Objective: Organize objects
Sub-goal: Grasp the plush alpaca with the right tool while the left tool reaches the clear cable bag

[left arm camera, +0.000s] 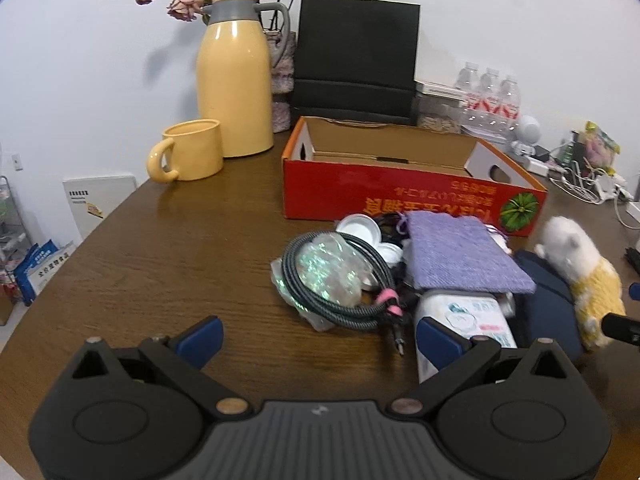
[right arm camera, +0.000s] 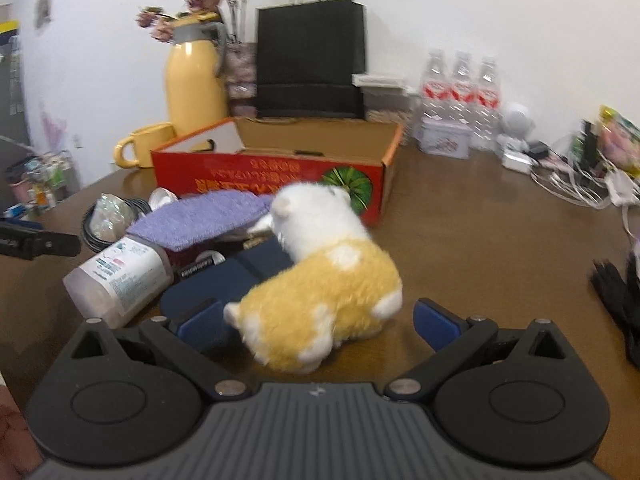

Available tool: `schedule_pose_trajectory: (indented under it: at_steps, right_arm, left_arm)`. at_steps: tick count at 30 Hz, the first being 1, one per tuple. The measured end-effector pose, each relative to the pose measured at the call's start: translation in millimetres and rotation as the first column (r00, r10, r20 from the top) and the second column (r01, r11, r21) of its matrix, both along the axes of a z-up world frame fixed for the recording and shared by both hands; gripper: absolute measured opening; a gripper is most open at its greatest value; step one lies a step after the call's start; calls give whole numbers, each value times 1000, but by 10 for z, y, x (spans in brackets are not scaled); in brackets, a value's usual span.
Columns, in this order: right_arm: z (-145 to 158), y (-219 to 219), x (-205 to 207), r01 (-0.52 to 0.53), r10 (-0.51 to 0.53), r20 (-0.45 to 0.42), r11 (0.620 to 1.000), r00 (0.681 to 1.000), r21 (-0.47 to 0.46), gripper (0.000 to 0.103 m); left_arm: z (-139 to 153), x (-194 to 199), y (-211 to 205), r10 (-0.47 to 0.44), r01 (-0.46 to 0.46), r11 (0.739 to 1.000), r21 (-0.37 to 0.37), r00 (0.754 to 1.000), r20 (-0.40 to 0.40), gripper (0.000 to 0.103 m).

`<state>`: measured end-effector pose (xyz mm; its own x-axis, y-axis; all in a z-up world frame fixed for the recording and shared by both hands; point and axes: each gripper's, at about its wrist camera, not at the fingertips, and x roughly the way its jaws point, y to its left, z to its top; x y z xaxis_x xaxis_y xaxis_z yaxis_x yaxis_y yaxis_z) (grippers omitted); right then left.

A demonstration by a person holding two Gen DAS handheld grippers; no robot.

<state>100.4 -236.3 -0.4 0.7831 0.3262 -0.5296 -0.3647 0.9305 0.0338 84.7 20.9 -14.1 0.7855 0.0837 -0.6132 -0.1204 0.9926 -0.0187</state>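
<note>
An open red cardboard box (left arm camera: 400, 196) stands on the brown table (left arm camera: 180, 248), also in the right wrist view (right arm camera: 280, 176). In front of it lies a pile: a coiled grey cable (left arm camera: 340, 308) around an iridescent bag (left arm camera: 328, 272), white lids (left arm camera: 360, 230), a purple cloth pouch (left arm camera: 460, 258), a white bottle (right arm camera: 120, 276) on its side, a navy pouch (right arm camera: 224, 276) and a yellow-and-white plush toy (right arm camera: 320, 300). My left gripper (left arm camera: 316, 334) is open, just short of the cable. My right gripper (right arm camera: 318, 322) is open, its jaws on either side of the plush toy's rear.
A yellow jug (left arm camera: 236, 80) and yellow mug (left arm camera: 192, 150) stand at the back left. A black paper bag (left arm camera: 356, 60), dried flowers, water bottles (left arm camera: 492, 96), and tangled white cables (left arm camera: 580, 184) line the back. Black gloves (right arm camera: 620, 296) lie at the right.
</note>
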Motion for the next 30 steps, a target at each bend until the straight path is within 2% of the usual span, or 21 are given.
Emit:
schedule_pose_trajectory:
  at_steps: [3,7,9,12,13,14,16,22,30]
  right_arm:
    - [14,-59,130,-78,78,1,997,997,-1,103]
    - [-13,-154,330,-175,175,-13,984,984,25,103]
    - [-55,-178,402,-207,209,-36,977,977,51,103]
    - [-102,-140,441,-229,231,-43,972,972,55,103]
    - [-104,-134,439,-229,231,-39,972,972,55,103]
    - [-105,-133,432,-228,230,-36,972,972,57,103]
    - [-112,-139,429,-222,224,-36,973,974,60,103]
    - [-137,-91,392,-176,177,-34,983,984,48,103]
    - [-132,-16,226,-59,62,-57,996,996,67,102]
  left_arm:
    - [2,110,40,36,-36,999,3,999,3,103]
    - [-13,254,100,73,-73,997,-4,997,-5,97]
    - [-40,328,104,86,-87,996,-4,996,-30,86]
    - [-99,426,154,96,-101,993,-65,992,-81,59]
    - [-122,447,176,95,-104,990,-97,991,-98,40]
    - [-140,446,200,92,-105,986,-128,990,-105,33]
    - [-142,412,221,113,-126,981,-148,989,-95,27]
    - [-76,233,309,113,-126,981,-149,989,-90,20]
    - [-41,108,641,87,-107,985,-135,985,-146,21]
